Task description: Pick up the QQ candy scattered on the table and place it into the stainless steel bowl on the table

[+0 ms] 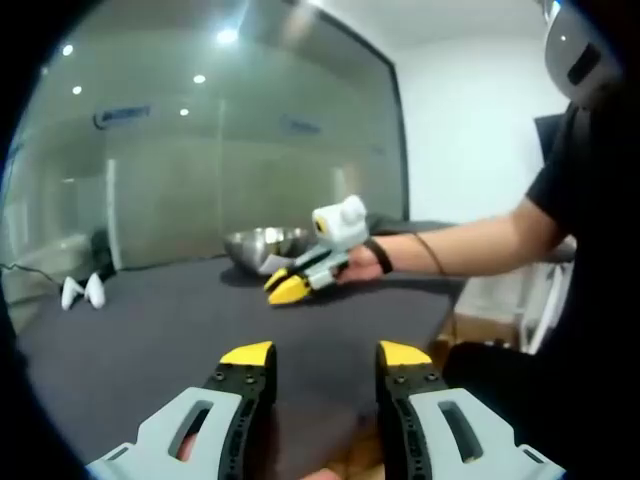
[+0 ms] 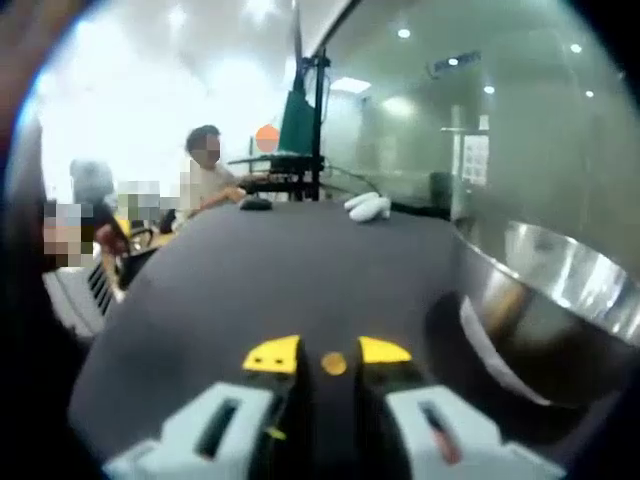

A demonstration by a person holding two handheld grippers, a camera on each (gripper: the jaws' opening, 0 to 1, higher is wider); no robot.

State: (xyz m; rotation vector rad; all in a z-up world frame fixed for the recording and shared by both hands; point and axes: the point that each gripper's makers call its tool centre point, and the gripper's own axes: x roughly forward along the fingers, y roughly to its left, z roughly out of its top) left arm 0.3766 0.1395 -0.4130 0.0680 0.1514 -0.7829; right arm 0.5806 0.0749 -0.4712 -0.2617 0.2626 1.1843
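QQ candy [image 2: 334, 363], a small orange piece, sits pinched between the right gripper [image 2: 330, 356] jaws, just beside the stainless steel bowl [image 2: 545, 290]. Best carry it above the rim before releasing. Left gripper [image 1: 325, 355] jaws stand apart, empty.

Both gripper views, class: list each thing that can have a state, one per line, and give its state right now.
Left hand-held gripper: open, nothing between its jaws, over the table.
Right hand-held gripper: shut on a small orange candy, beside the bowl.
Steel bowl: upright on the table; contents cannot be told.
Dark table: bare where it shows.
Two white items: lying together at the far edge.
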